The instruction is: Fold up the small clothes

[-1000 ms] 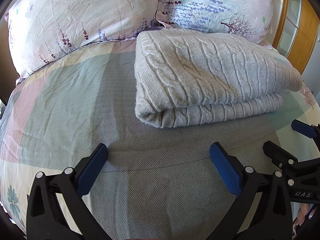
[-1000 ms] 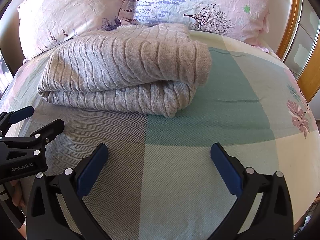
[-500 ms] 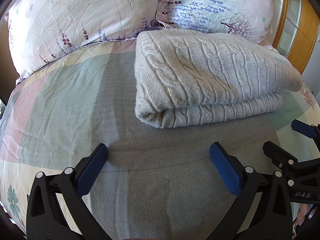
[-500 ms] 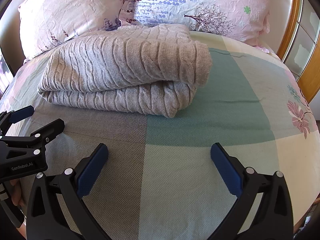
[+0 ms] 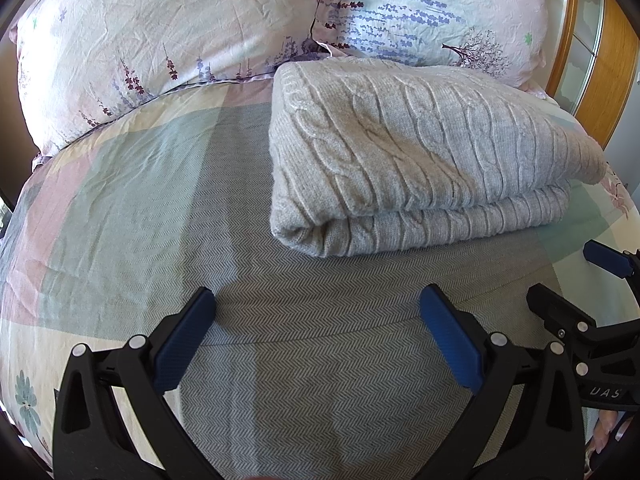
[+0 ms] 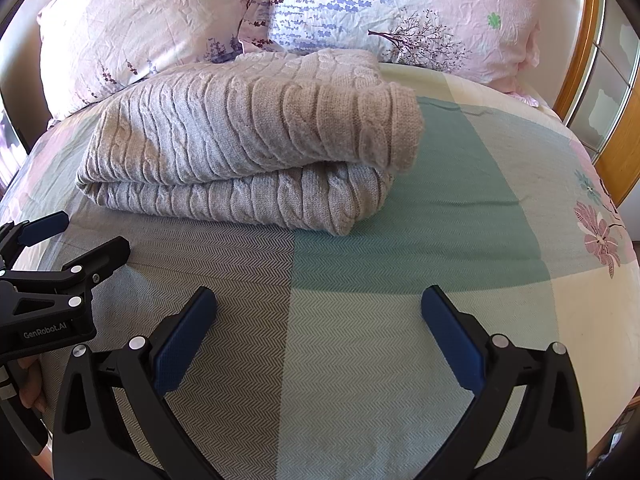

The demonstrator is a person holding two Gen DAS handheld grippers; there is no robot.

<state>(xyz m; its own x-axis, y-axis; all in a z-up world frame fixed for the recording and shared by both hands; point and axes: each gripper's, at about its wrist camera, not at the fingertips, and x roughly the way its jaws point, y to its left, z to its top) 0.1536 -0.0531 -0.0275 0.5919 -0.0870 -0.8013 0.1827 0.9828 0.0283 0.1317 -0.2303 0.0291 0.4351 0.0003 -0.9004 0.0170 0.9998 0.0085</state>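
A grey cable-knit sweater [image 5: 420, 160] lies folded in a thick bundle on the bed, in front of the pillows; it also shows in the right wrist view [image 6: 248, 148]. My left gripper [image 5: 318, 308] is open and empty, low over the bedspread just short of the sweater's near fold. My right gripper [image 6: 320, 308] is open and empty, to the right of the left one and short of the sweater's right end. Each gripper shows at the edge of the other's view: the right one [image 5: 576, 280] and the left one [image 6: 76, 240].
The bed has a patchwork bedspread [image 6: 440, 220] in grey, green and cream. Two floral pillows [image 5: 160, 32] [image 5: 432, 12] stand behind the sweater. A wooden frame with glass [image 6: 600, 80] runs along the bed's right side.
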